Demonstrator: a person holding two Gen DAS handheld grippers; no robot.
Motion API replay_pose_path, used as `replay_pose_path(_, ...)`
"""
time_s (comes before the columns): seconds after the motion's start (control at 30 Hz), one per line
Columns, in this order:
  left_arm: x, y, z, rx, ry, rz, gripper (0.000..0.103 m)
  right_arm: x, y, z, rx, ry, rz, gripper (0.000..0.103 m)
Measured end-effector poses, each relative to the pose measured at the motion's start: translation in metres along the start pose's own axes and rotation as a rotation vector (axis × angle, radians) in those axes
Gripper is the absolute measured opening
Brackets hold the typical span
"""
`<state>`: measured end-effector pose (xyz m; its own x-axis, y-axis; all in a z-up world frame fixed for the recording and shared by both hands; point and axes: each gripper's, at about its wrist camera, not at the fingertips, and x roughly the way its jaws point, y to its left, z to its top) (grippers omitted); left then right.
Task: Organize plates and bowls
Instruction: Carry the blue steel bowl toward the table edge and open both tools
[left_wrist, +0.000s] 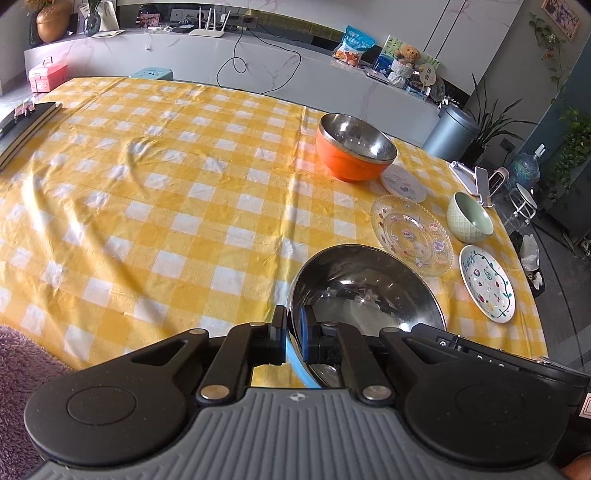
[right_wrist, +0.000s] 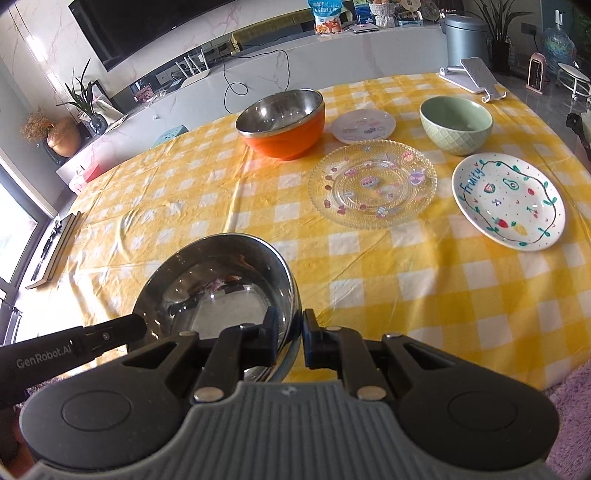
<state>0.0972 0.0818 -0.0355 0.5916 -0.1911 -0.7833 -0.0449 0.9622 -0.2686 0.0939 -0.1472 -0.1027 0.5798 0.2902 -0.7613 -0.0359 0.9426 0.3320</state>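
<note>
Both claws clamp the shiny steel bowl (left_wrist: 364, 291) at the table's near edge: left gripper (left_wrist: 294, 334) pinches its blue-skinned rim, right gripper (right_wrist: 290, 338) the opposite rim. Beyond sit an orange bowl (right_wrist: 284, 123), ribbed glass plate (right_wrist: 373, 182) and green bowl (right_wrist: 456, 125).

Both wrist cameras sat low at the table's near edge, facing far across it, sharing the steel bowl (left_wrist: 365, 288) (right_wrist: 218, 288).

a home living-dining room: a table under a yellow checked tablecloth (left_wrist: 147, 192), a wall-mounted television (right_wrist: 140, 26) over a marble console (left_wrist: 184, 55) holding a router (left_wrist: 207, 31), a teddy bear (left_wrist: 406, 55), potted plants (right_wrist: 83, 99).
</note>
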Motion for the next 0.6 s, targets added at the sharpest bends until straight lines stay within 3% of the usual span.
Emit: replay_pose_path(0.6, 0.015, 0.005, -0.008, 0.022, 0.009, 0.015, 0.008, 0.018, -0.001, -0.005, -0.015, 0.044, -0.018, 0.011)
